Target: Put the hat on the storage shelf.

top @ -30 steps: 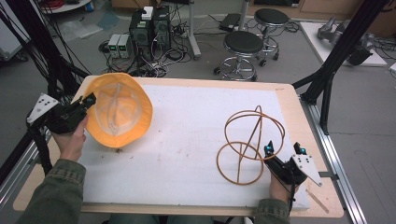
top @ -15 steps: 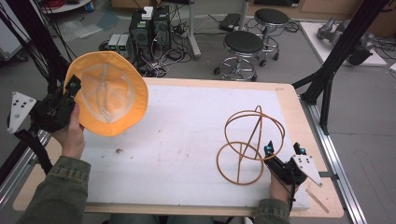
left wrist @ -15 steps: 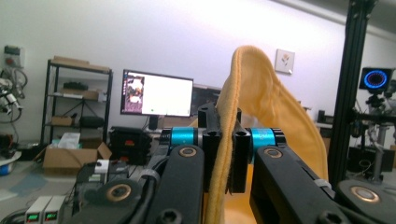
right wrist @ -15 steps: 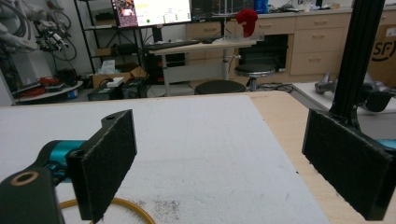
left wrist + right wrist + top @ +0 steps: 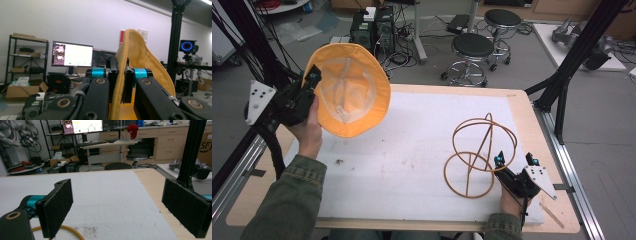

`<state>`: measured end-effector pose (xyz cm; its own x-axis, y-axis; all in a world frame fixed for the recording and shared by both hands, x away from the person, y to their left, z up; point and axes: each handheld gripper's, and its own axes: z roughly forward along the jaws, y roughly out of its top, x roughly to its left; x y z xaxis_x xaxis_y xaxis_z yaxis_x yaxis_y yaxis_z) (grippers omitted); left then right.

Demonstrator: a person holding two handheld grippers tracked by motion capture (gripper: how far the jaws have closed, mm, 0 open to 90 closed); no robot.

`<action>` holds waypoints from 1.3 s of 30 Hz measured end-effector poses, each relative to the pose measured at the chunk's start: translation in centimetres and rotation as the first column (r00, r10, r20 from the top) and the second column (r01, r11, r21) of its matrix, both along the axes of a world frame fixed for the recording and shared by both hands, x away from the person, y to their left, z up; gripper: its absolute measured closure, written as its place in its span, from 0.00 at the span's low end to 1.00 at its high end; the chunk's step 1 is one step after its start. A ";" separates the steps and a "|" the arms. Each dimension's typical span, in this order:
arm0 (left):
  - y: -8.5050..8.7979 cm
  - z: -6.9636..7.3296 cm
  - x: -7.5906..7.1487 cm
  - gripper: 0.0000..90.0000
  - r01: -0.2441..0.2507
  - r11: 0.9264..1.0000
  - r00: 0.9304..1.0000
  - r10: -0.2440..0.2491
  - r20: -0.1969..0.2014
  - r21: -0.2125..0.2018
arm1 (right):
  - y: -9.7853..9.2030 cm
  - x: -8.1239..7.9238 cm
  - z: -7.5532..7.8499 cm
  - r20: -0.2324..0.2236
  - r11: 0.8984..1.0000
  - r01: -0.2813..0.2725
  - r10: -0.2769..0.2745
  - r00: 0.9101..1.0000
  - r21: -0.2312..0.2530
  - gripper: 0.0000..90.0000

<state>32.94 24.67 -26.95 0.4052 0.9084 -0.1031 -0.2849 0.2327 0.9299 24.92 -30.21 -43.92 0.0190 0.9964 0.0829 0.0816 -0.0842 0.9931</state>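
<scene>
The left gripper [image 5: 312, 80] clamps the hat [image 5: 354, 90] by its brim to carry it toward the wire stand [image 5: 479, 155], while the right gripper [image 5: 514, 162] waits there, jaws wide and empty.

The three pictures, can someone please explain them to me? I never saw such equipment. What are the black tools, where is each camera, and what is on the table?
A person sits at a table and holds a two-jaw hand tool in each hand; there is no robot arm. One camera looks down from above. The other two ride on the tools and look along their black jaws. The left gripper is shut on the brim of a yellow hat, lifted off the table; its own camera shows the fabric pinched between the jaws. The right gripper is open, beside an orange wire frame that stands on the white mat.
</scene>
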 end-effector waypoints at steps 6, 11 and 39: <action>-2.1 0.0 1.0 0.97 0.039 0.999 0.999 -0.039 0.000 0.001 | 0.0 0.0 0.0 0.007 1.000 0.001 -0.001 1.000 0.005 0.10; -3.5 0.3 1.6 0.97 0.059 0.998 0.998 -0.059 0.002 0.006 | 0.0 -0.1 0.0 0.006 1.000 -0.003 0.003 1.000 0.006 0.10; -20.5 3.3 4.0 0.97 0.256 0.951 0.964 -0.265 0.031 0.172 | 0.7 0.0 0.1 0.012 0.999 -0.028 0.028 1.000 0.032 0.10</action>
